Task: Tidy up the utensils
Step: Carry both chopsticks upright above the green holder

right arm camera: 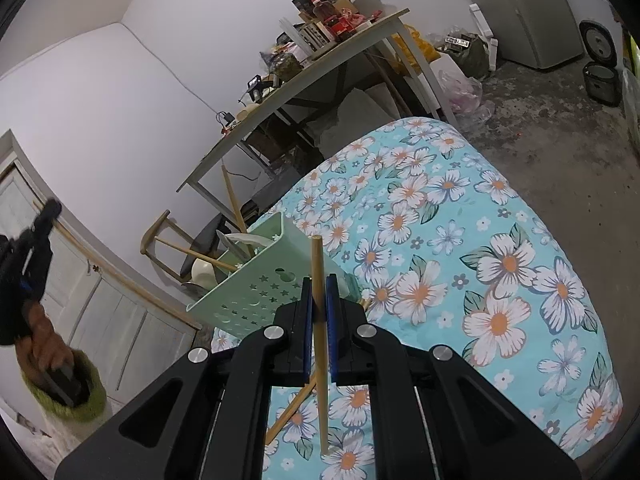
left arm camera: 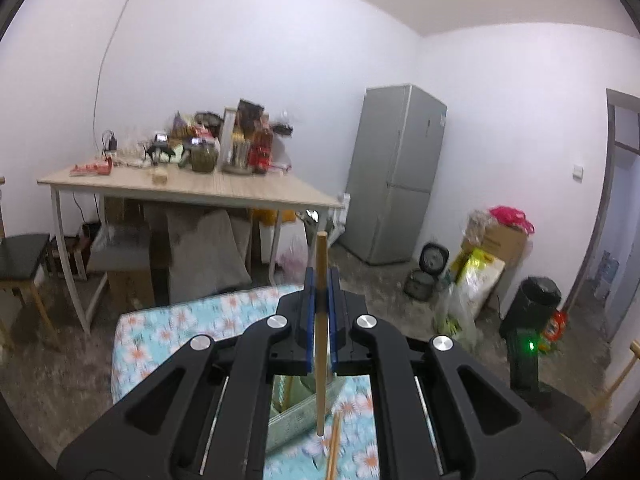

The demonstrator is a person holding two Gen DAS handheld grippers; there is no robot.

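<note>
My left gripper (left arm camera: 320, 292) is shut on a wooden chopstick (left arm camera: 321, 264) held upright above the floral table. Below it I see the pale green utensil holder (left arm camera: 298, 412) and another loose chopstick (left arm camera: 334, 446). My right gripper (right arm camera: 319, 300) is shut on a second wooden chopstick (right arm camera: 317, 264), also upright, just right of the green utensil holder (right arm camera: 256, 292), which lies tipped with spoons and chopsticks in it. A loose chopstick (right arm camera: 290, 410) lies on the cloth under the right gripper. The left gripper and hand (right arm camera: 24, 248) show at the far left of the right wrist view.
The table wears a blue floral cloth (right arm camera: 460, 240). Behind stands a wooden desk (left arm camera: 192, 188) piled with jars and boxes, a grey fridge (left arm camera: 396, 172), a stool (left arm camera: 20, 256), bags and boxes (left arm camera: 480, 268) on the concrete floor.
</note>
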